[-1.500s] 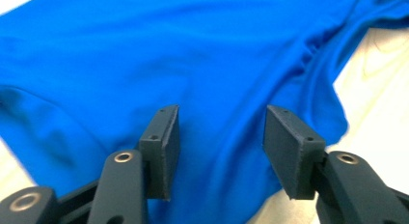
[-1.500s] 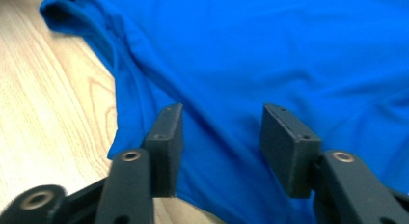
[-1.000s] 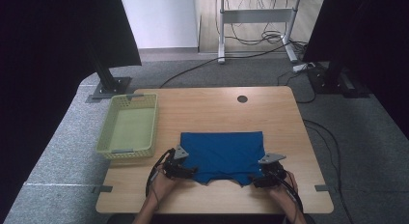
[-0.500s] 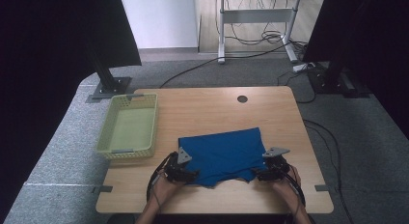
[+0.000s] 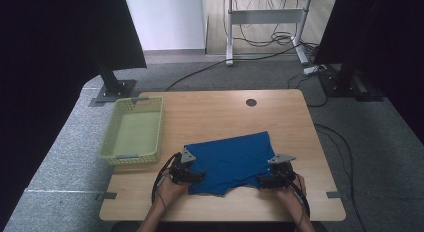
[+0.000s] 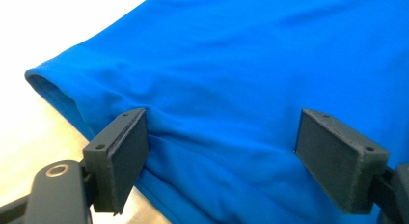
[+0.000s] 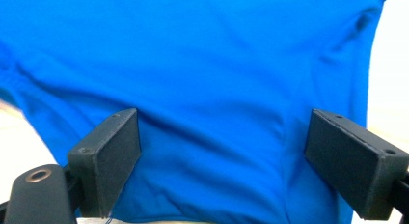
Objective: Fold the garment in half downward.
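**A:** Wooden table (image 5: 220,117) under you, grey carpet around it, and the blue garment (image 5: 230,162) lies flat on the near half, a little right of the green basket (image 5: 134,132) at the left edge. You have one gripper at each near corner of the cloth. Which step do you judge this to be?

**B:** You look to be between folds. The garment is already a compact shape, with a notch in its near edge, and your left gripper (image 5: 192,174) and right gripper (image 5: 265,181) sit at its near-left and near-right corners.

**A:** And the jaws?

**B:** Both pairs stand well apart, and both have just been opening. In the left gripper view your pads (image 6: 123,151) straddle a rumpled hem with the cloth between them, yet nothing is pinched. In the right gripper view it is the same: your pads (image 7: 108,159) flank the fabric (image 7: 207,89) without pressing it. You hold nothing at present.

**A:** So what does the next move call for?

**B:** As I judge it, you either back both grippers off the cloth or re-grip the near corners together. If you re-grip, close on all the layers at once and lift both sides evenly, or the fold will skew.
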`<state>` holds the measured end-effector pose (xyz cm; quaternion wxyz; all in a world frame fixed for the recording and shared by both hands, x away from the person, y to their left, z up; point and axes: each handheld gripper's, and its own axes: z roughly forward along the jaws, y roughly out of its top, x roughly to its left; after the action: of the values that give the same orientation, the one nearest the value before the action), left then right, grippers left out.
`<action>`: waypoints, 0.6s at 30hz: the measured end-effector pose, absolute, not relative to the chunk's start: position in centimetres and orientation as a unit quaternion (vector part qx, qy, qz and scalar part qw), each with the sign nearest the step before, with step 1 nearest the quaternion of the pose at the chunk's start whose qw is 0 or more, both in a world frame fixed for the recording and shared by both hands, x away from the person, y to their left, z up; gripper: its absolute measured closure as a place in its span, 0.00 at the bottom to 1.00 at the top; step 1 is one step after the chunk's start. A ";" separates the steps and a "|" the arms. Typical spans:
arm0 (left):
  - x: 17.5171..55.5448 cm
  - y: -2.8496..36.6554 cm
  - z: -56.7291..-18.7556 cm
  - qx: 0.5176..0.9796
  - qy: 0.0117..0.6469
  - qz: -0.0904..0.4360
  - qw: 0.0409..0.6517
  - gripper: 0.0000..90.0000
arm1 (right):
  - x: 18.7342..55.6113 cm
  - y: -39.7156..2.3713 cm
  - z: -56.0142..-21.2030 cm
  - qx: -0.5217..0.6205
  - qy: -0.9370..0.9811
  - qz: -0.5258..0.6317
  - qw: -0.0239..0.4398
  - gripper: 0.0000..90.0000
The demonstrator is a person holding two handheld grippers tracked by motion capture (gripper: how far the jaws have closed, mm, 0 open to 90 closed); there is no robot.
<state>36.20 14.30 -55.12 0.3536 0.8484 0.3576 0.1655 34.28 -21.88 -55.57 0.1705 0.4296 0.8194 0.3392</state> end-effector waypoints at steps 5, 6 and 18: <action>36.1 13.9 -54.2 0.858 0.344 0.192 0.330 0.24 | 34.6 -22.5 -55.4 0.422 0.824 0.341 0.166 0.18; 36.1 13.9 -54.2 0.858 0.344 0.192 0.330 0.24 | 34.6 -22.5 -55.4 0.422 0.824 0.341 0.166 0.18; 37.6 14.6 -55.0 0.848 0.357 0.181 0.347 0.21 | 34.8 -21.7 -55.5 0.419 0.822 0.345 0.172 0.16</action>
<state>37.58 14.60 -54.97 0.3469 0.8481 0.3573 0.1808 34.77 -21.69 -55.54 0.1723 0.4193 0.8221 0.3445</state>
